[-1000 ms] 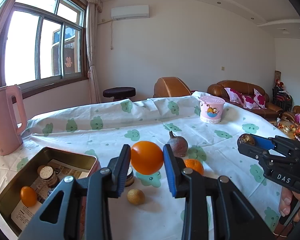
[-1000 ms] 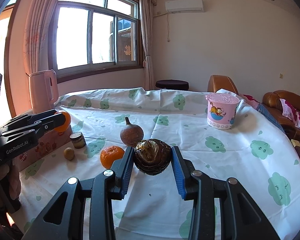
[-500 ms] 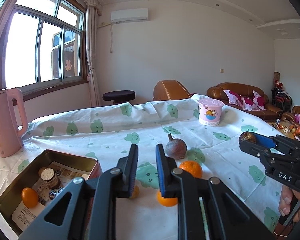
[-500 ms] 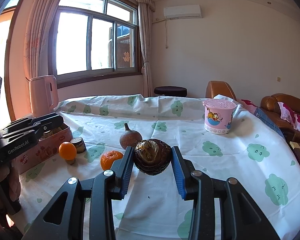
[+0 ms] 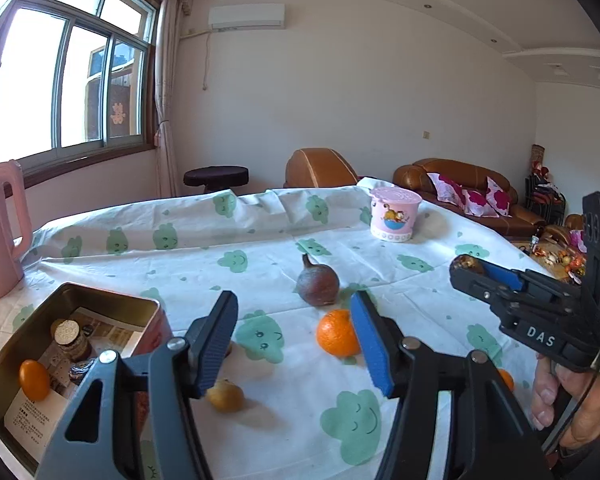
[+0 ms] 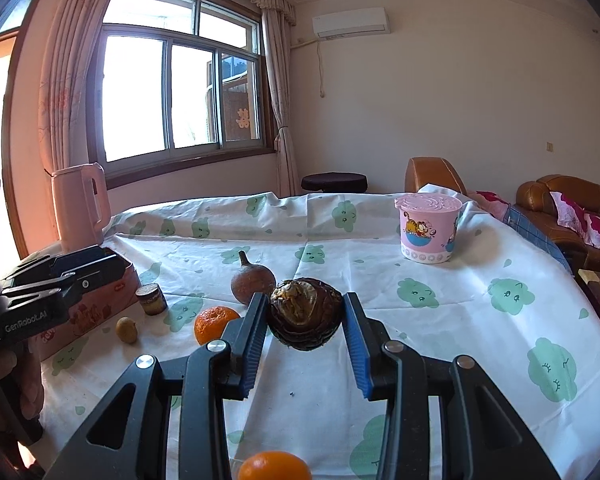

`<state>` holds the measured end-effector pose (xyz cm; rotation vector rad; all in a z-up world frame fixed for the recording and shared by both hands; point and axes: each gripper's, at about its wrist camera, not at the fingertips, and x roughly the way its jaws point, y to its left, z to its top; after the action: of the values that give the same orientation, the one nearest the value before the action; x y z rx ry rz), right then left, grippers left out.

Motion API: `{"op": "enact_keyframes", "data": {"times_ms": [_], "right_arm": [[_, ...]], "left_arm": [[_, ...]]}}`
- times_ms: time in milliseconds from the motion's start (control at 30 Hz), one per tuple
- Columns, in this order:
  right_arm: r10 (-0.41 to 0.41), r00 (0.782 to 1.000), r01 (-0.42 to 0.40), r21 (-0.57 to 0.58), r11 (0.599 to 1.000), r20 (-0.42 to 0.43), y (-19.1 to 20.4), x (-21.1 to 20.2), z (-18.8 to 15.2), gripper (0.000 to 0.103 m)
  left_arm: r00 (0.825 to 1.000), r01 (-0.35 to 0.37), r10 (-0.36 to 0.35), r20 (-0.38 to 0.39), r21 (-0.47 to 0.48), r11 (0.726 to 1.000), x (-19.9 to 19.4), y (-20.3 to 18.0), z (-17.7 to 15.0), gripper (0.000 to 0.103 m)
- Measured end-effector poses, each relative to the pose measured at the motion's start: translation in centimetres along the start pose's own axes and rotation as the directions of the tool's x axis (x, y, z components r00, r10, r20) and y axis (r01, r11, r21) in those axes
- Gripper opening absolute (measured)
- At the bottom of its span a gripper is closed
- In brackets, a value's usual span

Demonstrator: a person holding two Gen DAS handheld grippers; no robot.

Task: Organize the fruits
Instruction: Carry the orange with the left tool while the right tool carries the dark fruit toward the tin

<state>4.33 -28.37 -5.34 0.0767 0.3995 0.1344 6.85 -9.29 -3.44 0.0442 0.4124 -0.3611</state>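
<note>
My left gripper hovers over the cloth beside the tin box; its jaws are opening with nothing between them. A loose orange lies on the cloth just below my right gripper, which is shut on a dark brown, cracked round fruit. A mandarin, a brown pear-shaped fruit and a small yellowish fruit rest on the table. Inside the tin lies a small orange fruit. From the right wrist view, the left gripper hangs above the tin's pink side.
A pink cartoon cup stands far right on the cloud-print tablecloth. A pink kettle stands at the far left. A small jar sits next to the tin. A hand holds the right gripper's handle.
The left gripper let go of the orange, which dropped to the cloth and rolled toward the right gripper. The left jaws went shut, then spread apart. The right gripper kept its fruit.
</note>
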Motion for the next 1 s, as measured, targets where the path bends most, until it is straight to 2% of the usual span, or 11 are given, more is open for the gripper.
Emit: {"op": "enact_keyframes", "data": {"times_ms": [67,167,400,500,567,700,867,1000], "right_arm": [[0.003,1.000,-0.003,0.018,1.000,-0.012,-0.3,0.2,0.0,0.040],[0.018,1.000,-0.017,0.025,1.000,-0.008,-0.4,0.2,0.1,0.040],[-0.004,1.000,0.006,0.057,0.998,-0.021,-0.9,0.5,0.0,0.040],[-0.007,1.000,0.007,0.061,0.998,0.001,-1.0,0.0,0.0,0.040],[-0.017,1.000,0.016,0.064,0.998,0.019,-1.1,-0.5,-0.1,0.040],[-0.068,0.997,0.066,0.058,0.996,0.038,-2.1,-2.1,-0.1,0.040],[-0.126,0.990,0.120,0.099,0.988,0.059,-5.2,-5.2,-0.9,0.040],[-0.150,0.986,0.139,0.136,0.981,0.071,-7.0,-6.9,-1.9,0.040]], "left_arm": [[1.000,0.000,-0.001,0.008,0.037,0.999,-0.2,-1.2,0.0,0.067],[1.000,0.021,-0.021,0.003,0.053,0.998,-0.1,-1.9,-0.2,0.068],[1.000,0.021,-0.020,-0.023,0.020,1.000,0.1,-1.5,-0.4,0.068],[0.997,0.068,-0.067,-0.034,0.027,0.997,-0.2,-2.4,-0.4,0.069],[0.994,0.106,-0.104,-0.044,0.047,0.993,-0.3,-3.7,-0.5,0.075],[0.979,0.189,-0.182,-0.087,0.073,0.979,0.0,-6.5,-0.8,0.075],[0.946,0.291,-0.275,-0.172,0.071,0.954,0.9,-9.8,-1.8,0.075],[0.927,0.335,-0.305,-0.219,0.114,0.935,1.5,-12.8,-2.7,0.075]]}}
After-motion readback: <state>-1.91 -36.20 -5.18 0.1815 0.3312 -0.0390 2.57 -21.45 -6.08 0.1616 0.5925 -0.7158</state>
